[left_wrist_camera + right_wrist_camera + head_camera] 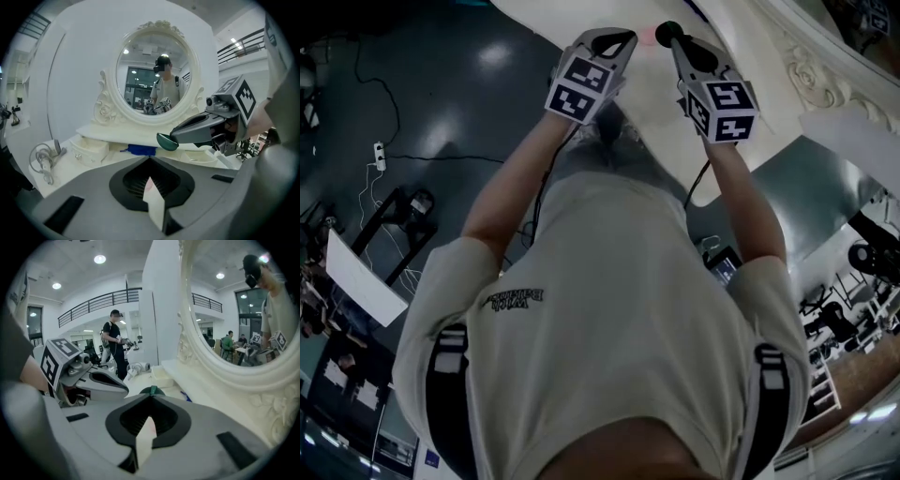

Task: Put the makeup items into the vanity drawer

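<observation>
Above the white vanity worktop (pixel 65 162), the person is holding both tools side by side in front of the oval mirror (pixel 154 75). The right hand-held gripper (pixel 171 139) is pinching a small round teal item (pixel 166 141) at its very tip, jaws nearly pressed together on it. The left hand-held gripper (pixel 150 160) is showing its jaws pressed together with nothing between them. A blue item (pixel 140 150) is lying on the raised shelf under the mirror, between two small drawer boxes; the left box (pixel 91 149) is showing a knob on its front, and I cannot tell whether any drawer is pulled out.

The step in hand is probably carrying the teal item to a drawer. Since the pinch is sitting only on the item's edge, the right tool is best kept steady and unhurried, clear of the carved mirror frame. The free left tool should be opening the drawer by its knob first. The right jaws should be spreading only once the item is low inside the drawer.
</observation>
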`<state>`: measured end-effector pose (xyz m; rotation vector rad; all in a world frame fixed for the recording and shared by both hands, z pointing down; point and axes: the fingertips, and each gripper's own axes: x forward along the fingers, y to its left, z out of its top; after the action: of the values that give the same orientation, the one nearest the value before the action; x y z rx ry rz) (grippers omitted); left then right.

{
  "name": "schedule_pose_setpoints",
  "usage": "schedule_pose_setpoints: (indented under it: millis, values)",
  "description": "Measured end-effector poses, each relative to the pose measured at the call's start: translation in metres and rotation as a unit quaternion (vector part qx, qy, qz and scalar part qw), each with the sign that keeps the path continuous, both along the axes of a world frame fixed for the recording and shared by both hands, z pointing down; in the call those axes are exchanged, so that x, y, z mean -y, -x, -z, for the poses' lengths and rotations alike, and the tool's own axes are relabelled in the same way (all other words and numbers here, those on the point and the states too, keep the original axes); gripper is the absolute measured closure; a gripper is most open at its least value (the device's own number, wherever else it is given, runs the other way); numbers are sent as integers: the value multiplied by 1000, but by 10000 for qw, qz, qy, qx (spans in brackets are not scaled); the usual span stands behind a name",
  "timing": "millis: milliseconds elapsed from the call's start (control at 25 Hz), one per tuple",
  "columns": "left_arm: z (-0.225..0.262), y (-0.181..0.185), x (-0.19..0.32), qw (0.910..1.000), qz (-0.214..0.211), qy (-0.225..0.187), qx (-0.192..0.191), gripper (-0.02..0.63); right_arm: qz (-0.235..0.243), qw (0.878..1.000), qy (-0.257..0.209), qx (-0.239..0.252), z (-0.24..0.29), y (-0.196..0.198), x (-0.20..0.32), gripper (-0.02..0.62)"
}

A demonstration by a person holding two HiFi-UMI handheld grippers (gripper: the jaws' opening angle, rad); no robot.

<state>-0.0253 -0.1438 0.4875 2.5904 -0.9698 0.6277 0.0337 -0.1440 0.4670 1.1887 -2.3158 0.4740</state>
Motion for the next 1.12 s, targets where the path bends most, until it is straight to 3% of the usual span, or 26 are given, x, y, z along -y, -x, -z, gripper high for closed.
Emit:
schedule_pose_setpoints:
  millis: [280, 600, 680, 840, 1120]
  values:
    - [95, -2, -7, 9959, -2, -832, -353, 592, -44, 9946, -979, 342, 109, -4, -16, 589]
    - [189, 1, -22, 9835, 19, -1681, -666, 592, -24, 9785, -1924, 739, 208, -13, -46, 589]
    - [210, 1, -27, 9778, 23, -2005, -602, 592, 11, 9719, -2212, 800, 229, -14, -55, 589]
    - [235, 1, -44, 9646, 8, -2625, -245, 592, 146, 9471, -3164, 511, 260, -7, -77, 590]
    - [253, 5, -71, 9592, 181, -2753, -613, 592, 271, 9467, -3173, 483, 256, -2, -114, 589]
